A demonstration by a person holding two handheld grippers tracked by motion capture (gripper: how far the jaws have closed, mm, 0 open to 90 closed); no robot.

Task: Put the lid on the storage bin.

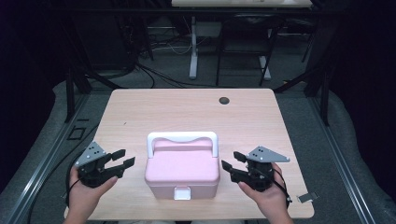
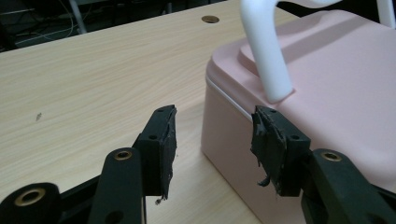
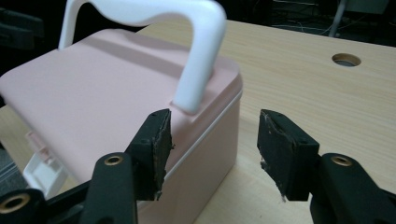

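1. Flanking item: pink lidded box (image 1: 182,171), set on the near middle of the wooden table (image 1: 187,109), white latch (image 1: 182,193) facing the person.
2. Handle (image 1: 182,138): white, arching over the lid's far part, running left to right; its feet meet the lid near each short side.
3. Left gripper (image 1: 122,159): held in the left hand (image 1: 86,186), jaws parted fairly wide with nothing between them, pointing right at the box's left wall; just beside it, not touching.
4. Right gripper (image 1: 232,161): held in the right hand (image 1: 266,191), jaws likewise apart and empty, pointing left at the right wall, a small gap remaining.
5. Governing relation: the box lies directly between the two tools, its long axis running from one to the other; both stand about equally near.
6. Judgement: any squeeze or lift would call for both closing inward together.
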